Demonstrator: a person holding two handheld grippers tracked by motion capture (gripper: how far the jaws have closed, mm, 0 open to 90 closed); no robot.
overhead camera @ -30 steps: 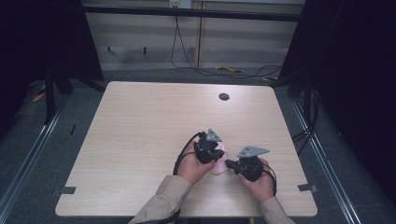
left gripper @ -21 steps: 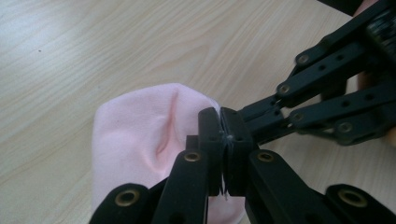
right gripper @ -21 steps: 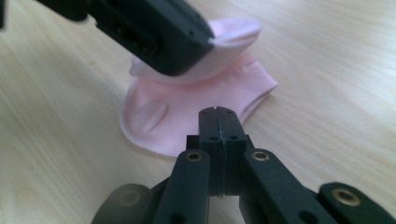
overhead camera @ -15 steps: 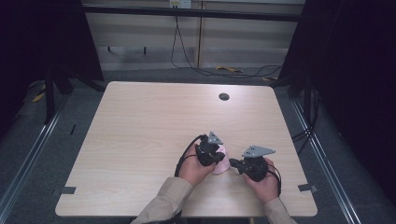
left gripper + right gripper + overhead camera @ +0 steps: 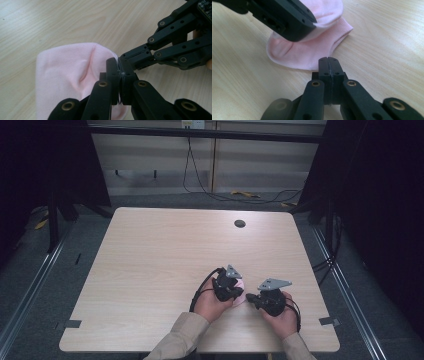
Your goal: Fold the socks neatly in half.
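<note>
Pink sock (image 5: pixel 72 75), soft knit, folded flat on the pale wood table (image 5: pixel 150 265), near edge. Left gripper (image 5: pixel 119 68) clenched on its edge; right gripper (image 5: pixel 328 60) clenched empty, tip touching the sock.

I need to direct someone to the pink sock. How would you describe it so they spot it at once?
Start at the light wooden table and go to its near right part, where the two hands meet. Between the left tool and the right tool lies the pink sock, the one soft, pale pink thing among black hardware.
</note>
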